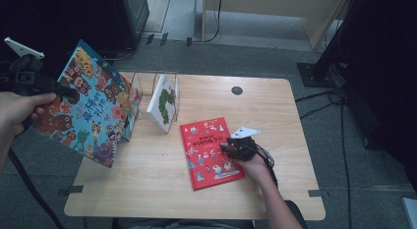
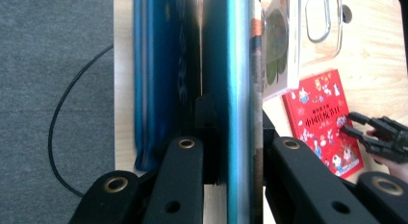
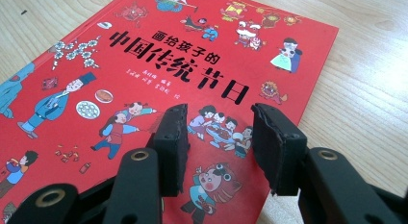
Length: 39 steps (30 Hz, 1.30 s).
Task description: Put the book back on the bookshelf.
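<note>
At far left, off the table edge: left gripper (image 1: 69, 93) clenched on a large blue picture book (image 1: 91, 103) crowded with cartoon animals, held up in the air and tilted, lower corner hanging over the wooden table (image 1: 275, 106). Seen edge-on in the left gripper view: same blue picture book (image 2: 238, 89) pinched between the two black jaws, glossy spine running straight up. Just right of it, at the table's back: clear acrylic book stand (image 1: 147, 86), with a white book (image 1: 163, 102) bearing a green caterpillar leaning upright against a divider. Further right, near the table's middle: red picture book (image 1: 209, 151) lying flat, cover up, black Chinese title across it. At its right edge: right gripper (image 1: 227, 146), jaws released and standing apart, tips low over the cover, pointing left, nothing caught between them. Up close in the right gripper view: both pads (image 3: 174, 137) poised just above the red picture book (image 3: 144, 80), over small festival figures below the title. Whether tips touch the cover: cannot tell. Near the back edge: small dark round grommet (image 1: 237, 90).
</note>
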Each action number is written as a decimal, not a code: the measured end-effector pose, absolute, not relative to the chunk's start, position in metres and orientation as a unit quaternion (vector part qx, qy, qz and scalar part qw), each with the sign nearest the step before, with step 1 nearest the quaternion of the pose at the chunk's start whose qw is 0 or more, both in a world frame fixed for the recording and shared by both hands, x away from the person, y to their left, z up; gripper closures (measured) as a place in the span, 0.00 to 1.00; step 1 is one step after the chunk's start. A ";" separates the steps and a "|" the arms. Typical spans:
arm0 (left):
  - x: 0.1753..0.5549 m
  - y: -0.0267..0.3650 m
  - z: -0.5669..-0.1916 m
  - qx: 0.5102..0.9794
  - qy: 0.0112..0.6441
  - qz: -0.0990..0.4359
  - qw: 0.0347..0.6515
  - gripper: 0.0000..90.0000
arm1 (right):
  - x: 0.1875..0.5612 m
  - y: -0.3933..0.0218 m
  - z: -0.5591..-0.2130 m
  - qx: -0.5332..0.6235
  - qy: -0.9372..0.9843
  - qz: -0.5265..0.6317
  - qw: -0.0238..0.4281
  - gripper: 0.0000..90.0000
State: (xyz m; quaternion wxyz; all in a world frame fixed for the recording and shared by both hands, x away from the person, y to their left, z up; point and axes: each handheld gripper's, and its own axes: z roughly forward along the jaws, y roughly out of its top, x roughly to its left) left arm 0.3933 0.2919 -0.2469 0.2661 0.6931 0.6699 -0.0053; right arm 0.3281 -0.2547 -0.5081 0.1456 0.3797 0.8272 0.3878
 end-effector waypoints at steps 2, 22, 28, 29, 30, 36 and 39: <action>0.400 0.289 -0.249 0.693 0.670 -0.002 0.266 0.90 | 0.328 -0.255 -0.508 0.379 0.827 0.388 0.146 0.63; 0.436 0.279 -0.259 0.696 0.668 0.001 0.264 0.91 | 0.323 -0.256 -0.508 0.377 0.829 0.385 0.150 0.64; 0.440 0.286 -0.254 0.683 0.677 0.002 0.276 0.91 | 0.320 -0.258 -0.508 0.377 0.829 0.384 0.152 0.64; 0.442 0.284 -0.255 0.682 0.677 0.006 0.278 0.90 | 0.320 -0.258 -0.509 0.376 0.828 0.387 0.153 0.64; 0.442 0.284 -0.255 0.682 0.677 0.006 0.278 0.90 | 0.320 -0.259 -0.509 0.377 0.828 0.386 0.154 0.64; 0.454 0.270 -0.268 0.687 0.675 0.009 0.269 0.90 | 0.319 -0.259 -0.508 0.378 0.828 0.385 0.151 0.64; 0.455 0.267 -0.271 0.693 0.670 0.016 0.266 0.90 | 0.319 -0.260 -0.508 0.378 0.829 0.384 0.150 0.64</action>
